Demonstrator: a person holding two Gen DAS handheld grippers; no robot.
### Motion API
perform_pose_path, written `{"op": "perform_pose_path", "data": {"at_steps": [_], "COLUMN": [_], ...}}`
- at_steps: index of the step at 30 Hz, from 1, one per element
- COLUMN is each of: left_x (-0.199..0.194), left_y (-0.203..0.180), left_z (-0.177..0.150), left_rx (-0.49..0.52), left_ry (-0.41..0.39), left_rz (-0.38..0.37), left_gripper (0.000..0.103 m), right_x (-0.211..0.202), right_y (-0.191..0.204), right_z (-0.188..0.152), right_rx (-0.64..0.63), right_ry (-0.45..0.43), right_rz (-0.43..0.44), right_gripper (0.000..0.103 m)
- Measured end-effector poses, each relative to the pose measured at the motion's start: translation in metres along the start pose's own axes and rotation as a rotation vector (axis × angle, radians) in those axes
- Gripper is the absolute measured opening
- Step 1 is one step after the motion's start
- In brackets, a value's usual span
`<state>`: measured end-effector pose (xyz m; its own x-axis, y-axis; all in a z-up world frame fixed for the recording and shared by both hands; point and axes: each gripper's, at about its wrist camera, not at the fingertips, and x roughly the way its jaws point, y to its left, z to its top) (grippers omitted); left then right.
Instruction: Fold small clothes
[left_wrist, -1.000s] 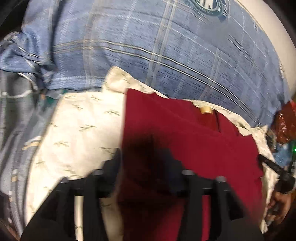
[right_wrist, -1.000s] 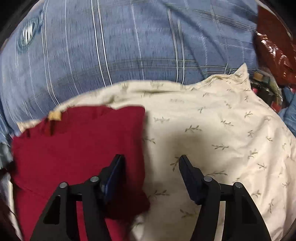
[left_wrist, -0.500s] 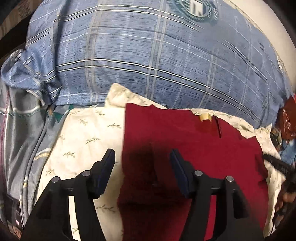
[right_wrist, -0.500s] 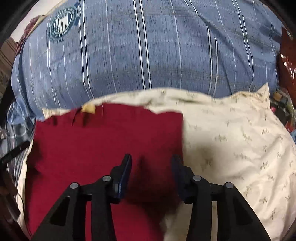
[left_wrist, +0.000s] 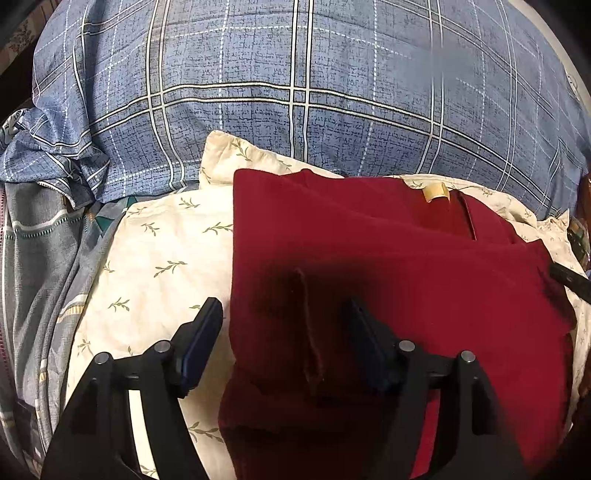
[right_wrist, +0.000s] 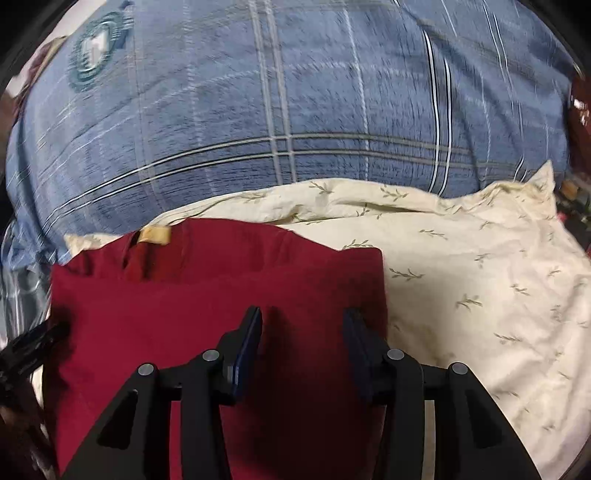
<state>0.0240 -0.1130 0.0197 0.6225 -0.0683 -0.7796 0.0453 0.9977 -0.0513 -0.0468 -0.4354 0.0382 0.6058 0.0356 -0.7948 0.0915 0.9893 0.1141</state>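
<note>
A dark red garment (left_wrist: 388, 258) with a tan neck label (left_wrist: 436, 192) lies folded on a cream leaf-print pillow (left_wrist: 155, 258). My left gripper (left_wrist: 284, 317) is open and empty over the garment's left edge, one finger over the pillow and one over the red cloth. In the right wrist view the same garment (right_wrist: 207, 295) lies left of centre on the pillow (right_wrist: 480, 280). My right gripper (right_wrist: 303, 321) is open and empty above the garment's right part. The tip of each gripper shows at the other view's edge.
A large blue plaid pillow (left_wrist: 295, 92) with a round crest (right_wrist: 98, 48) rises behind the cream one. Grey patterned bedding (left_wrist: 37, 258) lies at the left. Dark red shiny packaging (right_wrist: 580, 107) and small clutter sit at the far right.
Both grippers have let go of the red cloth and opened. The right gripper has shifted left over the garment. The garment now lies flat with a neat left edge.
</note>
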Motion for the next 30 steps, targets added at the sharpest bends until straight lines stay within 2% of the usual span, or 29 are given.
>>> {"op": "perform_pose_path", "data": {"at_steps": [4, 6, 7, 9, 11, 15, 20, 23, 25, 30], "left_x": [-0.002, -0.002, -0.002, -0.003, -0.006, -0.021, -0.038, -0.042, -0.040, -0.031], "left_y": [-0.004, -0.006, -0.006, -0.006, -0.006, -0.007, -0.008, -0.004, -0.003, -0.001], "left_z": [-0.003, -0.003, -0.004, -0.004, -0.005, -0.012, -0.020, -0.019, -0.017, -0.012], "left_rx": [0.015, 0.021, 0.022, 0.018, 0.012, 0.007, 0.010, -0.008, -0.012, -0.026], "left_ry": [-0.011, -0.015, -0.017, -0.020, -0.026, -0.039, -0.053, -0.056, -0.049, -0.015], "left_rz": [0.019, 0.025, 0.029, 0.029, 0.029, 0.033, 0.029, 0.007, -0.010, -0.057], "left_gripper": [0.069, 0.069, 0.069, 0.069, 0.069, 0.069, 0.069, 0.069, 0.069, 0.069], "right_x": [-0.026, -0.018, -0.009, 0.003, -0.001, -0.025, -0.034, -0.045, -0.046, -0.029], "right_y": [0.008, 0.009, 0.006, -0.005, -0.016, -0.011, -0.008, -0.011, -0.006, -0.001], "right_z": [-0.018, -0.026, -0.027, -0.026, -0.024, -0.028, -0.035, -0.035, -0.032, -0.029], "right_rx": [-0.084, -0.114, -0.120, -0.084, -0.002, -0.003, 0.033, 0.088, 0.073, 0.035], "right_ry": [0.018, 0.061, 0.079, 0.104, 0.116, 0.052, 0.044, -0.011, -0.031, -0.026], "right_rz": [-0.049, -0.084, -0.096, -0.085, -0.045, -0.080, -0.025, 0.024, 0.041, -0.019], "right_gripper": [0.055, 0.055, 0.059, 0.068, 0.069, 0.070, 0.072, 0.072, 0.072, 0.072]}}
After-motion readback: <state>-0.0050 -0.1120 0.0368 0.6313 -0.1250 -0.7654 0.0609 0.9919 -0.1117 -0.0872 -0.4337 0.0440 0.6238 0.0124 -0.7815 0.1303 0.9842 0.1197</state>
